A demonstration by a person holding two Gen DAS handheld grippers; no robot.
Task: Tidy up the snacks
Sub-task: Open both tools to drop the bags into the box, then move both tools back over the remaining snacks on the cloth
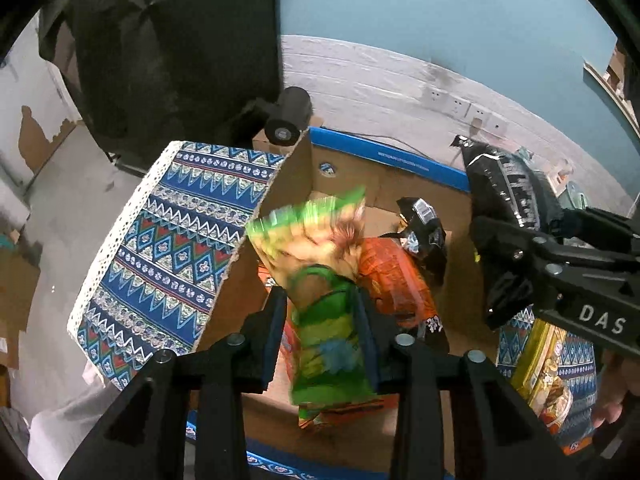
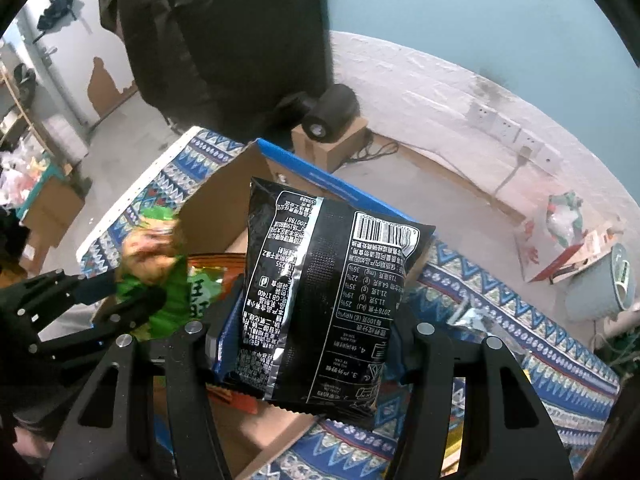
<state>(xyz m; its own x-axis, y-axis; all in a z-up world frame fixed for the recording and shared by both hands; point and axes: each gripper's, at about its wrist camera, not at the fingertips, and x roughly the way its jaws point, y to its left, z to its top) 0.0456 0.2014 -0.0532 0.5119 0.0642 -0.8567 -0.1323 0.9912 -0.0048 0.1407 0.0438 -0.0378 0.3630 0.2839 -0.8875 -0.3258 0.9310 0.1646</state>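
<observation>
Snack bags are seen over an open cardboard box [image 1: 404,184] on a patterned cloth [image 1: 168,240]. At left, a green bag [image 1: 328,312] stands between the left gripper [image 1: 320,304] fingers, blurred; whether it is pressed cannot be told. At right, a black bag [image 2: 320,296] is clamped upright by the right gripper [image 2: 316,320], above the box's blue rim.
</observation>
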